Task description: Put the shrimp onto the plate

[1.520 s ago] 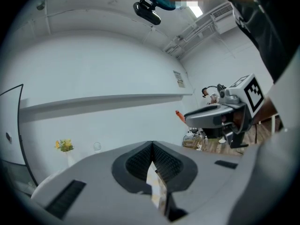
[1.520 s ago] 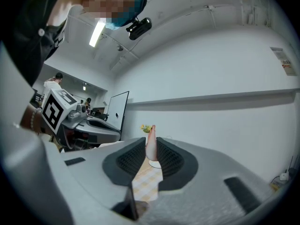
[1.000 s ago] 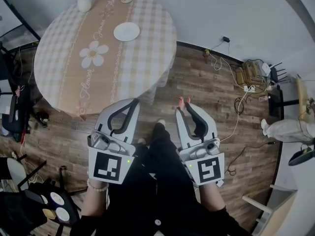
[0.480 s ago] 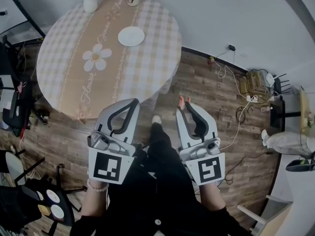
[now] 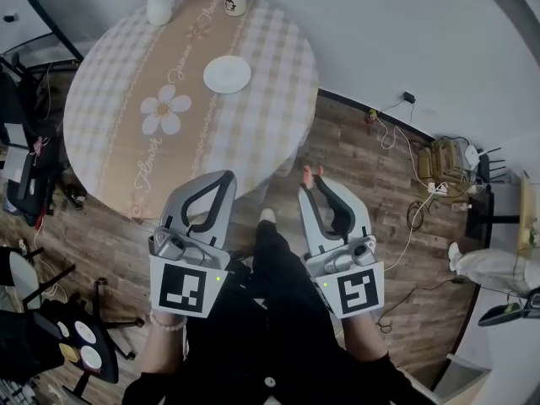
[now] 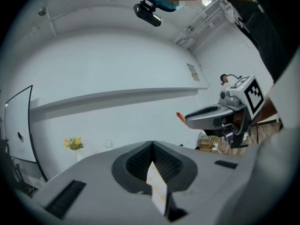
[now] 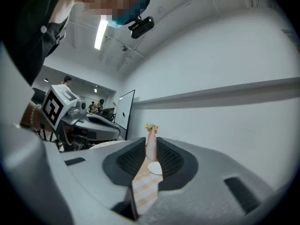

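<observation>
Well, the round bench (image 5: 101, 99) wears a checked cloth with a beige strip down the middle that carries a daisy print. A white plate (image 5: 227, 74) lies on that strip, on the half away from the person. Behind it, at the far rim, stand a white vase (image 5: 159, 8) of yellow flowers and a cup (image 5: 235, 2). To the right of the bench, cables (image 5: 422, 188) trail over the wooden floor (image 5: 354, 154) towards the wall, and dark chairs (image 5: 25, 184) crowd its left side.

Both grippers hang over the floor in front of the person's dark legs, short of the bench's near edge and well apart from the plate. The left gripper (image 5: 224, 178) has its jaws pressed together with nothing between them. The right gripper (image 5: 309, 186) pinches the shrimp (image 5: 310, 173), a small pale pink piece with a redder tail end. It stands upright between the ribbed pads and pokes out past the tips.
</observation>
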Demonstrator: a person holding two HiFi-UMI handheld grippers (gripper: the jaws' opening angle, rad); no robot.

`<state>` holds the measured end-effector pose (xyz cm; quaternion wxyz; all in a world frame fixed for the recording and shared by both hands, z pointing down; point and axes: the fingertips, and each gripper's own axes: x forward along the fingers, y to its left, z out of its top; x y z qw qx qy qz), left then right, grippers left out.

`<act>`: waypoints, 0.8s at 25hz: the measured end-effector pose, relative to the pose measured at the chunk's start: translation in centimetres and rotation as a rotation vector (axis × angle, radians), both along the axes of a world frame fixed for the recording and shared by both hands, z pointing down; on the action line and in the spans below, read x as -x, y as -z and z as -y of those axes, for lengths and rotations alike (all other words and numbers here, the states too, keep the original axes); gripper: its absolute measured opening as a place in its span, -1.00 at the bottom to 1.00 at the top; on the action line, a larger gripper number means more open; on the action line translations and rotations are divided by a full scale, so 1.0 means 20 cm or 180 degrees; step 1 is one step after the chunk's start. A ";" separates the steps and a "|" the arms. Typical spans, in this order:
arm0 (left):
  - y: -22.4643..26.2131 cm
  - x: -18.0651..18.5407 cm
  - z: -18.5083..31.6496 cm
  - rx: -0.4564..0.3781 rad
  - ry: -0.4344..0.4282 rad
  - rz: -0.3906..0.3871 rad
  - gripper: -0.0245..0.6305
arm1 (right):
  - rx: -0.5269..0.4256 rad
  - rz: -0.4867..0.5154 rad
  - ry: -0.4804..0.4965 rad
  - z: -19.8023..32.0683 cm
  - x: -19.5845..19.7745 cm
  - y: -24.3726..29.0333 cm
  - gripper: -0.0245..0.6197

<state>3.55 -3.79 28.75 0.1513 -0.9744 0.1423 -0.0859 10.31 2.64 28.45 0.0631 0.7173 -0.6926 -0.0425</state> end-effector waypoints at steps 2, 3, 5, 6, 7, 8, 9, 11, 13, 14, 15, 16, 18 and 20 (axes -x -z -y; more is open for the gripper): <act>0.01 -0.05 0.05 -0.0028 0.0064 0.0002 -0.93 | 0.0001 0.0003 0.0063 0.05 -0.05 0.00 -0.76; 0.01 -0.07 0.07 -0.0033 0.0099 0.0003 -0.93 | 0.0002 0.0008 0.0093 0.07 -0.08 0.00 -0.76; 0.02 -0.12 0.12 -0.0025 0.0181 0.0007 -0.93 | 0.0011 0.0016 0.0165 0.12 -0.14 0.00 -0.76; 0.02 -0.14 0.14 -0.0017 0.0230 0.0009 -0.93 | 0.0015 0.0021 0.0213 0.15 -0.16 0.00 -0.76; 0.01 -0.16 0.16 -0.0008 0.0282 0.0015 -0.93 | 0.0016 0.0026 0.0265 0.18 -0.19 0.00 -0.76; 0.01 -0.18 0.18 -0.0003 0.0332 0.0021 -0.93 | 0.0016 0.0032 0.0316 0.21 -0.21 0.00 -0.76; 0.01 -0.19 0.20 -0.0004 0.0373 0.0026 -0.93 | 0.0017 0.0035 0.0361 0.24 -0.23 0.00 -0.76; 0.01 -0.23 0.24 -0.0007 0.0432 0.0029 -0.93 | 0.0018 0.0038 0.0427 0.29 -0.28 -0.01 -0.76; 0.01 -0.27 0.28 -0.0018 0.0490 0.0034 -0.93 | 0.0020 0.0039 0.0499 0.34 -0.32 -0.01 -0.76; 0.01 -0.29 0.30 -0.0035 0.0526 0.0039 -0.93 | 0.0016 0.0039 0.0549 0.36 -0.34 -0.01 -0.76; 0.02 -0.30 0.31 -0.0047 0.0572 0.0041 -0.93 | 0.0010 0.0038 0.0604 0.38 -0.36 -0.01 -0.76; 0.02 -0.31 0.33 -0.0048 0.0623 0.0042 -0.93 | 0.0006 0.0038 0.0657 0.41 -0.37 -0.01 -0.76; 0.02 -0.33 0.36 -0.0038 0.0717 0.0036 -0.93 | 0.0012 0.0031 0.0746 0.45 -0.40 0.00 -0.76; 0.03 -0.35 0.38 -0.0042 0.0787 0.0032 -0.93 | 0.0007 0.0023 0.0816 0.48 -0.42 0.01 -0.76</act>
